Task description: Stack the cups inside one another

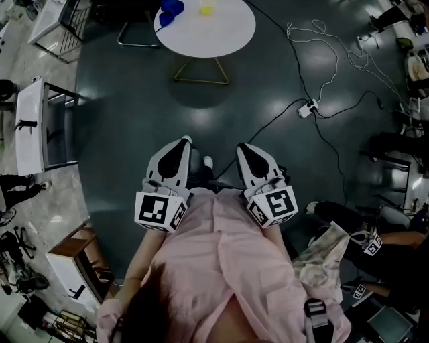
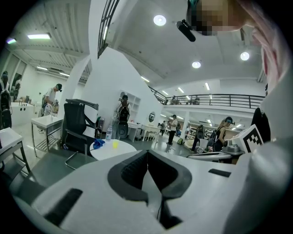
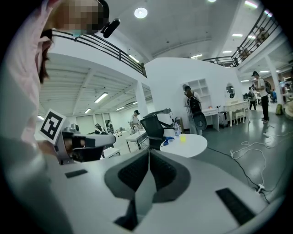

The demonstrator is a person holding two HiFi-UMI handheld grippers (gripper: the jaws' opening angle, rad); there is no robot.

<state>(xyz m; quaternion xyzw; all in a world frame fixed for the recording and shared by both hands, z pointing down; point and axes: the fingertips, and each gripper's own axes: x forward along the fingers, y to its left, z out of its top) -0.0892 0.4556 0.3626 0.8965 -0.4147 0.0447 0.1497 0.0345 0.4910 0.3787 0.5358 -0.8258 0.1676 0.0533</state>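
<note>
A round white table point(image 1: 221, 33) stands at the top of the head view, some way ahead of me across the dark floor. On it sit a yellow cup point(image 1: 206, 7) and blue cups point(image 1: 171, 11) at its left rim. My left gripper point(image 1: 186, 141) and right gripper point(image 1: 240, 147) are held close to my body, side by side, both shut with nothing in them. In the left gripper view the table point(image 2: 120, 149) shows beyond the closed gripper point(image 2: 147, 152) with the yellow cup point(image 2: 115, 144) and blue cups point(image 2: 97, 143). The right gripper view shows the same table point(image 3: 190, 144) and yellow cup point(image 3: 182, 138).
A black office chair point(image 2: 78, 130) stands left of the table. White desks point(image 1: 32, 124) line the left side. A white power strip point(image 1: 307, 108) with cables lies on the floor at right. Another person point(image 1: 375, 241) sits at lower right. Several people stand in the background.
</note>
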